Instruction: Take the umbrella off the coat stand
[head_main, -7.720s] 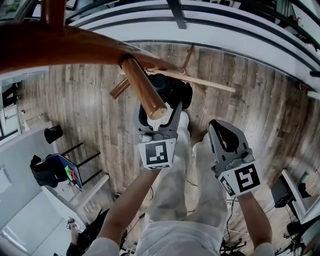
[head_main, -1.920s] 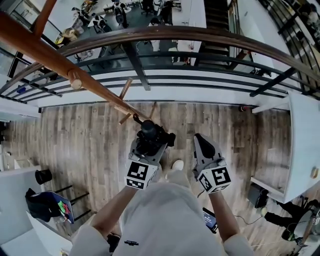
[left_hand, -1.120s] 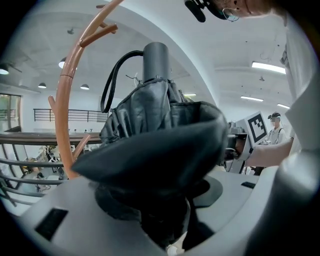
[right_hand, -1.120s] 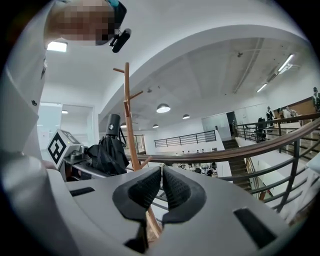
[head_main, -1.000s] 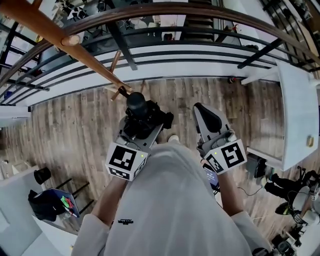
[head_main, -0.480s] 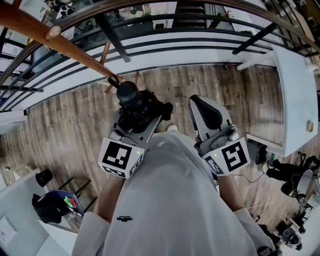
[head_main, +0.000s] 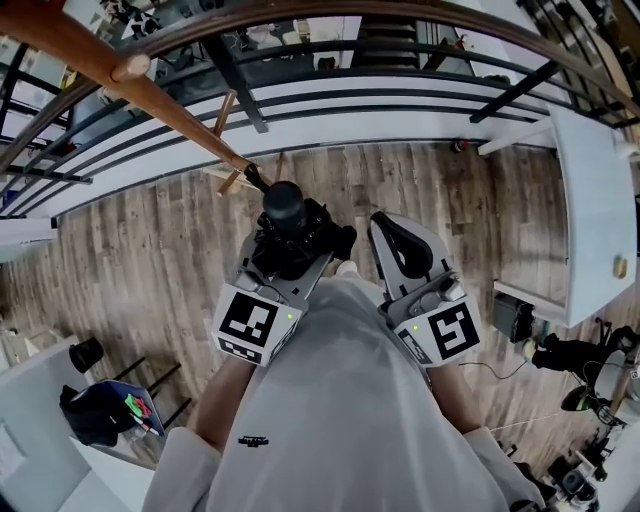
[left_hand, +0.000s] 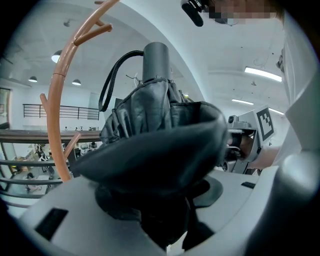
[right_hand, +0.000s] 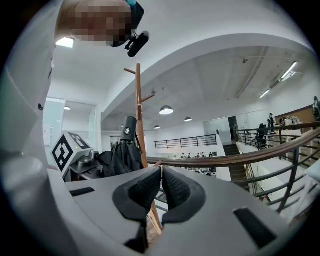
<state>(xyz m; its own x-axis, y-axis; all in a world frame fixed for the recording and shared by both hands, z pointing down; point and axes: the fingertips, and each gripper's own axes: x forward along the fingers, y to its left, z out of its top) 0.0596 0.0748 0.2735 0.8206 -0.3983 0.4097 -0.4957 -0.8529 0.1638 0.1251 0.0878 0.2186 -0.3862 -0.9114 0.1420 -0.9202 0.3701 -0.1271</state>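
The folded black fabric umbrella (head_main: 288, 228) is grasped, handle up, between the jaws of the left gripper (head_main: 293, 250), near the brown wooden coat stand (head_main: 172, 107). The right gripper (head_main: 398, 243) is clenched on nothing.

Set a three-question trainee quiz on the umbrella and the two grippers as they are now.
1. True or false: the right gripper has its jaws together, with nothing between them.
2. What holds the umbrella? A the left gripper; B the right gripper; C neither.
3. Fill in: the umbrella is ____ (open or folded).
Key: 1 true; 2 A; 3 folded.
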